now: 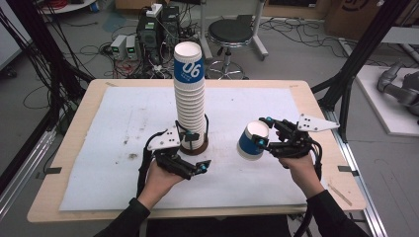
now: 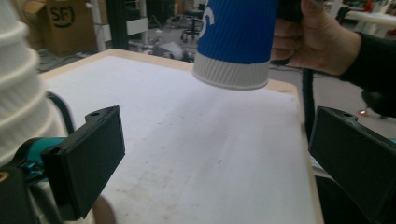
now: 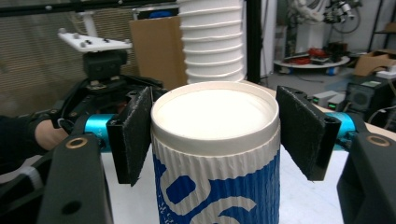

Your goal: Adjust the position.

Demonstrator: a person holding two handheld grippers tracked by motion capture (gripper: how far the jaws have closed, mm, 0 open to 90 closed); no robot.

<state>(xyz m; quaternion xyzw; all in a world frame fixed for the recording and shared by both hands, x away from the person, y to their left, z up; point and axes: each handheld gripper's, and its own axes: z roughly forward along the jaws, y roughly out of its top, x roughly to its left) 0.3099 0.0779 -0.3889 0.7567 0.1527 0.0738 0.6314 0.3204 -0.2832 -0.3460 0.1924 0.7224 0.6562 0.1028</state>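
A tall stack of white ribbed paper cups (image 1: 190,98), its top cup blue and marked 06, stands on a brown round base (image 1: 195,146) mid-table. Its white rims fill the left edge of the left gripper view (image 2: 18,79) and rise behind in the right gripper view (image 3: 212,42). My left gripper (image 1: 197,152) sits at the foot of the stack on its near side, jaws wide open (image 2: 219,158) with nothing between them. My right gripper (image 1: 263,132) is shut on a single blue-and-white cup (image 1: 252,141), tilted and held off the table to the right of the stack. Its pads (image 3: 133,135) flank the cup's white end (image 3: 215,114). That cup (image 2: 238,42) hangs ahead of the left jaws.
A white mat (image 1: 123,128) covers most of the wooden table (image 1: 74,128). Beyond the far edge are a black stool (image 1: 230,32), electronics boxes (image 1: 123,47) and cables on the floor. Black frame posts (image 1: 356,54) stand at the right.
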